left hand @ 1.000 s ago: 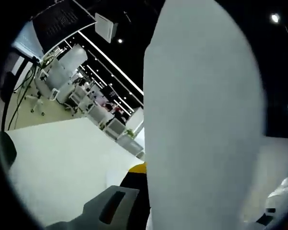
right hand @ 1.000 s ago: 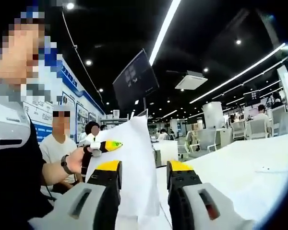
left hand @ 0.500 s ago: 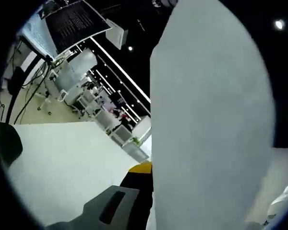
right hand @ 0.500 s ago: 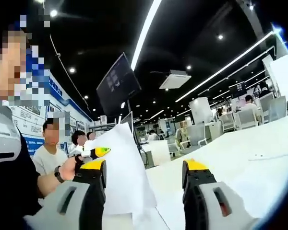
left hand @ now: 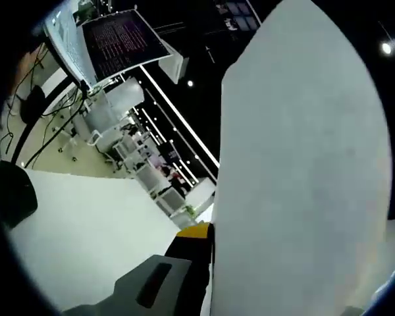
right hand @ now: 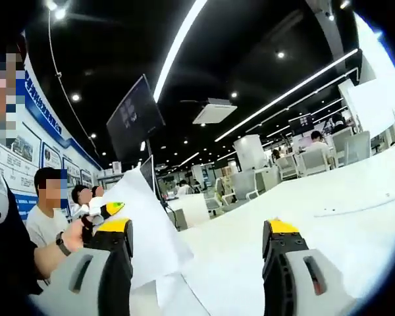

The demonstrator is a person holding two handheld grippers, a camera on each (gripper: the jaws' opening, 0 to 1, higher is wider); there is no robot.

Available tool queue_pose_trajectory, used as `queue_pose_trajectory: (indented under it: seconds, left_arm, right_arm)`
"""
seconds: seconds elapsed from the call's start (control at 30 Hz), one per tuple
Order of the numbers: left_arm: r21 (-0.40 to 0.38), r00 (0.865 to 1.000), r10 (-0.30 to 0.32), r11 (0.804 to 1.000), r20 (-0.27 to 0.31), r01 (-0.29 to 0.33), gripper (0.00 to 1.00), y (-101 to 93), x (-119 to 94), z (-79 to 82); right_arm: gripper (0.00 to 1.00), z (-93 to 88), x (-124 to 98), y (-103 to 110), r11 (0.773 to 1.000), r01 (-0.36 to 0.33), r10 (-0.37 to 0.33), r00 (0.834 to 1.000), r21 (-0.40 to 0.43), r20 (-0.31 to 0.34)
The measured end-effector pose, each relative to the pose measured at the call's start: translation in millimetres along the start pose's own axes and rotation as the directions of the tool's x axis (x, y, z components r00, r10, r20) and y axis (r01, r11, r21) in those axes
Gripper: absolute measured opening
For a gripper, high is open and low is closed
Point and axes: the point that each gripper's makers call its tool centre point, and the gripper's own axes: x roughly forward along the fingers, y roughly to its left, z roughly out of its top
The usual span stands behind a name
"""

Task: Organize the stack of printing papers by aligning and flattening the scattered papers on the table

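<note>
2 yellow-tipped jaws of the right gripper (right hand: 197, 263) now stand wider apart than 1 second ago, clear of the white printing papers (right hand: 141, 240). These stand lifted above the white table (right hand: 329, 197), clamped by the left gripper (right hand: 104, 210), whose hold is unchanged. Judging by this, the right has released for regripping or tapping edges.

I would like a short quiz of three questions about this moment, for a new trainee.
1. True or false: the right gripper has its jaws wide apart with nothing between them.
2. What does the left gripper hold? A. the paper stack B. a cable C. a chair
3. Fill in: in the right gripper view the held paper stands ___ above the white table.

Key: 1 true; 2 A; 3 upright.
</note>
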Motion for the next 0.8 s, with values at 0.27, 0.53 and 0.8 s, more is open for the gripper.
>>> queue_pose_trajectory:
  seconds: [0.27,0.53,0.8]
  left_arm:
    - [-0.006,0.999,0.053,0.999,0.009,-0.053,0.06,21.5,-3,-7.5]
    - [0.162,0.989,0.144,0.977,-0.021,-0.139,0.06,58.3,-10,-15.2]
    - [0.136,0.986,0.165,0.978,-0.018,-0.161,0.06,81.0,-13,-17.6]
  right_arm:
    - [0.76,-5.2,-3,-21,0.996,0.091,-0.091,0.996,0.008,-0.024]
    - [0.83,-11.5,-4,-33,0.989,0.149,-0.149,0.988,0.016,-0.044]
    - [0.83,-13.4,-7,-39,0.985,0.169,-0.167,0.985,0.020,-0.052]
